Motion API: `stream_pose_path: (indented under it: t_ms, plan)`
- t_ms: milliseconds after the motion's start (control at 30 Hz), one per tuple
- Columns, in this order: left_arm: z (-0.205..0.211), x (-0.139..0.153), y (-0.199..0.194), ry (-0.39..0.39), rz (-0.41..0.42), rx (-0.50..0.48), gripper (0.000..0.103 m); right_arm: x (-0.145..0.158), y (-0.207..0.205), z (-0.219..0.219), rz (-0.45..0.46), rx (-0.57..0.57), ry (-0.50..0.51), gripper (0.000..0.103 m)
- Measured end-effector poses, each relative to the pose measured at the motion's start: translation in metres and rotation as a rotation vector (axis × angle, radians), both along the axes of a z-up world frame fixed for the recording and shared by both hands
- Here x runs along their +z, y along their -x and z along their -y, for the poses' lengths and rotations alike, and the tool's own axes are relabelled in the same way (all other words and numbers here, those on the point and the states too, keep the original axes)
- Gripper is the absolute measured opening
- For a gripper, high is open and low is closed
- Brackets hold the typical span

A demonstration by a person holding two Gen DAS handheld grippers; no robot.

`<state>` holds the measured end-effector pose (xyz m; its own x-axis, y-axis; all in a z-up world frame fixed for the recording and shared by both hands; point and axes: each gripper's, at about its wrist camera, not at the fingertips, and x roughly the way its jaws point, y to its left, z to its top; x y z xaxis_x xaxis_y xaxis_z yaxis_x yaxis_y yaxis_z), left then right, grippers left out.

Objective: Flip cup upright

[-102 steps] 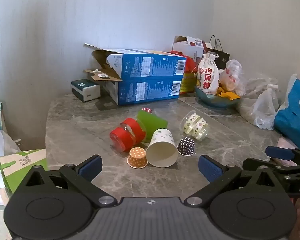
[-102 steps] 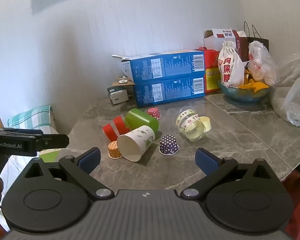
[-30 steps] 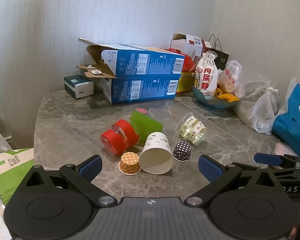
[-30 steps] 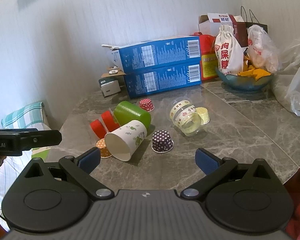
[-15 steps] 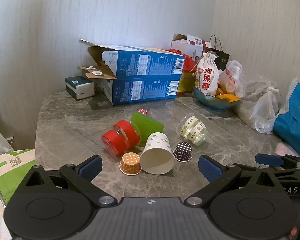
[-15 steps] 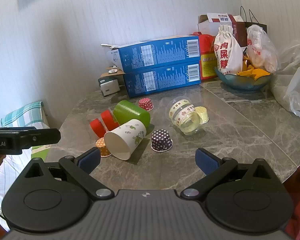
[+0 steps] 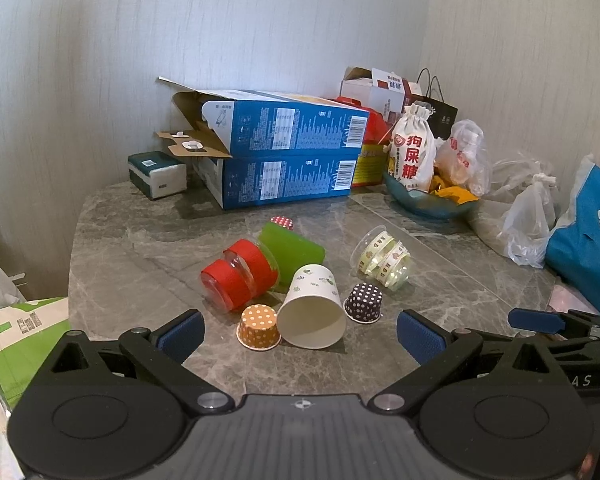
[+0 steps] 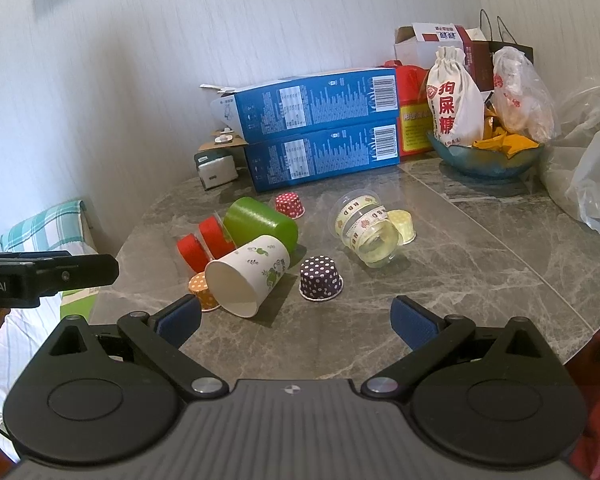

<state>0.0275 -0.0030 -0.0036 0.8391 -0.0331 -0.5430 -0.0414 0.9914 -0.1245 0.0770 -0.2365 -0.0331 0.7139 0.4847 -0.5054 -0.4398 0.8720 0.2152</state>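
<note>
White paper cup (image 7: 313, 307) lies on its side — left gripper (image 7: 300, 330) and right gripper (image 8: 296, 318) both spread, empty

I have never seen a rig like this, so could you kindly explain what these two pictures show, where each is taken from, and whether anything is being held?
There is no robot: a person holds a two-finger gripper in each hand, each with a camera looking along its fingers. One picture is from the left gripper, the other from the right gripper. Both are open and hold nothing. On the marble table several cups lie on their sides: a white paper cup, a green cup, red cups and a clear cup. Small dotted cupcake liners sit around them, with blue boxes behind.
</note>
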Motion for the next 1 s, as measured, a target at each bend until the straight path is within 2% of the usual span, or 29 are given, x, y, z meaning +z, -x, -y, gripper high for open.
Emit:
stream_pose_path:
  t_ms: [800,900,1000]
  plan:
    - [0.0022,-0.0030,-0.0027,0.001,-0.002,-0.005,0.103,-0.0029,-0.0044,-0.0011,-0.015,0.003,0.010,0.102]
    - [0.0019,-0.0043,-0.0011,0.001,0.017,-0.003,0.103,-0.0033,-0.0049,-0.0011,-0.017,0.001,0.012,0.102]
    - [-0.0014,-0.0041,0.0037,-0.038,0.055,0.019,0.103,-0.0037,-0.0059,-0.0009,-0.019,-0.003,0.012,0.102]
